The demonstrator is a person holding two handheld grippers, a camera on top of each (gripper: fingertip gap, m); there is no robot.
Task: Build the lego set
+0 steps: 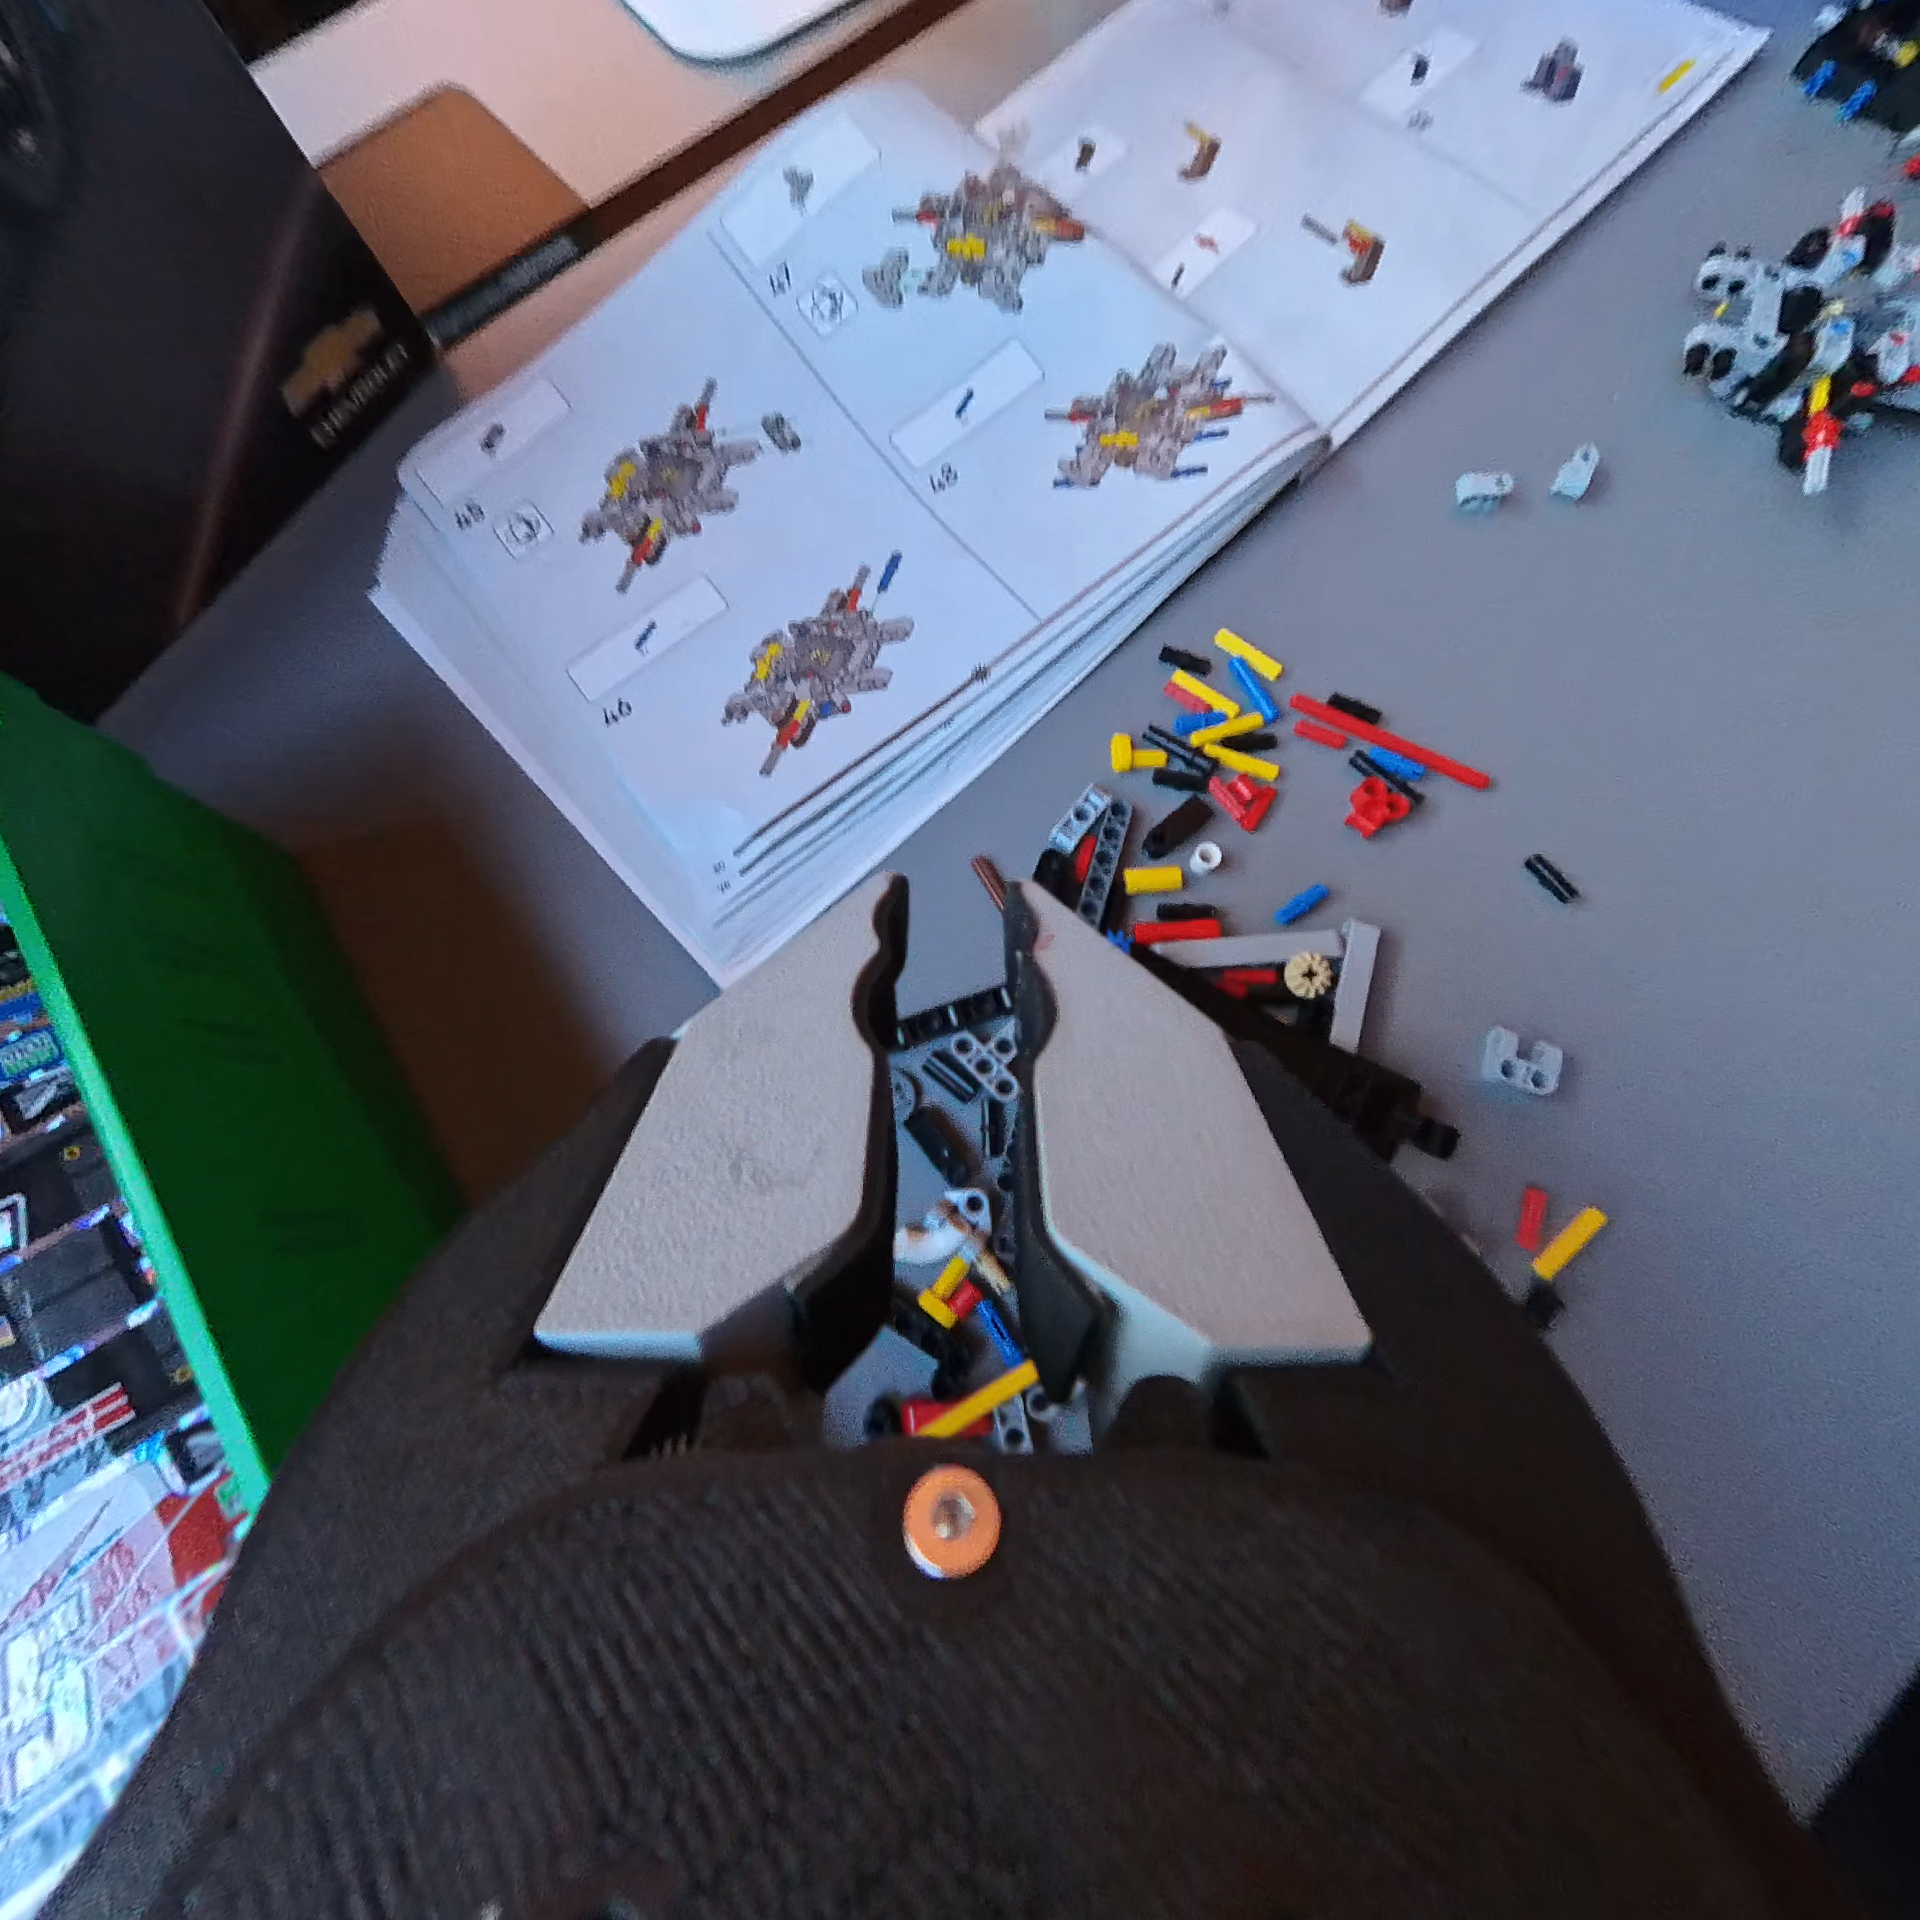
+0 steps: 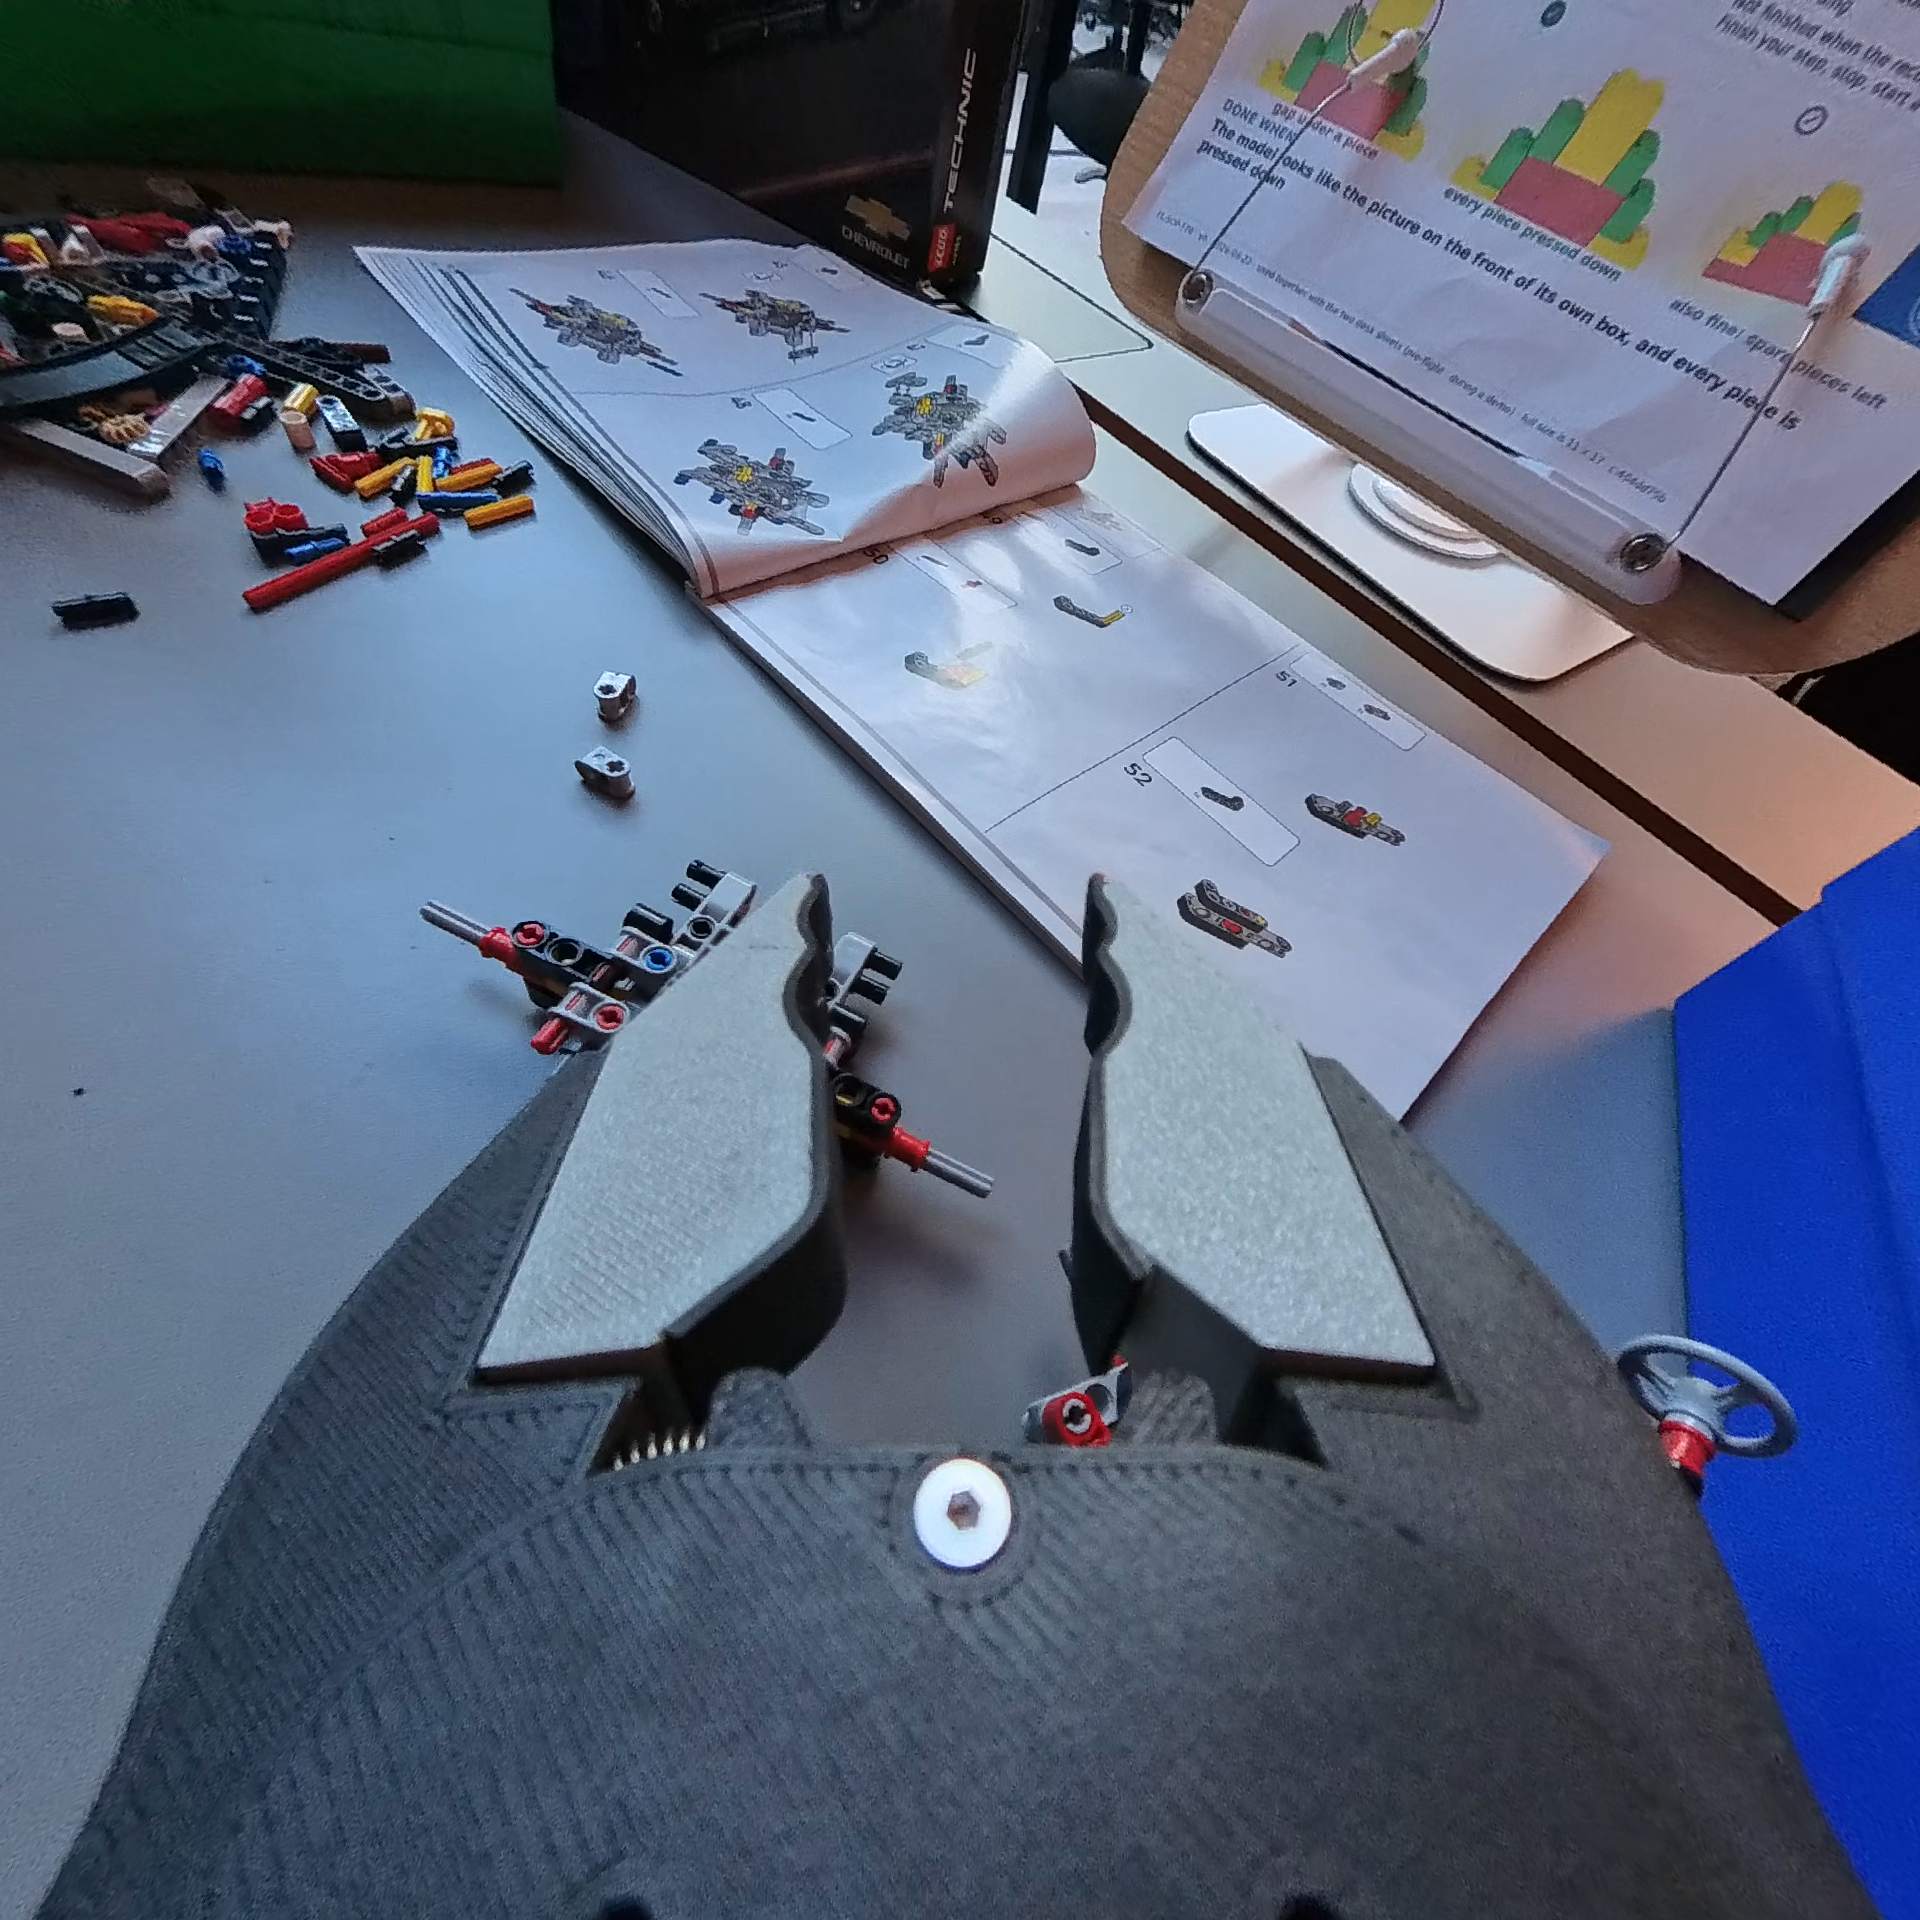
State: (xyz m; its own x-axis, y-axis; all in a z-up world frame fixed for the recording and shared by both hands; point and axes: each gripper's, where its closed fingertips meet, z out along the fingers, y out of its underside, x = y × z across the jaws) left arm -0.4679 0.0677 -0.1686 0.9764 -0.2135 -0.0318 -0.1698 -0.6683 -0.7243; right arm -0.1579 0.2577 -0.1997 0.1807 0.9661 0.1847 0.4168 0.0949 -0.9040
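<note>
Left gripper [image 1: 954, 894] hovering over the near edge of a heap of loose building-toy parts [image 1: 1236, 748] on a grey table [image 1: 1662, 644]; jaws a narrow way apart. A thin brown pin [image 1: 988, 875] standing against the inner face of the right-hand fingertip [image 1: 1023, 925], with bare table showing between it and the other fingertip; cannot tell whether the pin is held or merely lies behind. Grey and black perforated beams [image 1: 966, 1060] visible on the table below, through the gap. Open instruction booklet [image 1: 831, 468] lying far and left of the heap. Two small grey connectors [image 1: 1527, 483] to the far right, and a part-built grey, black and red model [image 1: 1808, 332] at the far right edge. Green box [image 1: 156, 987] at the near left.

Right gripper [image 2: 951, 914] wide open, with nothing in its grasp. The same part-built model [image 2: 623, 961] resting on the table beneath and left of the left-hand finger [image 2: 717, 1091], one grey axle [image 2: 951, 1166] poking into the open space between the fingers, apart from the right-hand pad. Booklet [image 2: 1195, 748] just beyond the tips. Small steering wheel piece [image 2: 1704, 1397] at near right beside a blue box [image 2: 1818, 1351]. Printed sheet on a stand [image 2: 1507, 260] at far right.
</note>
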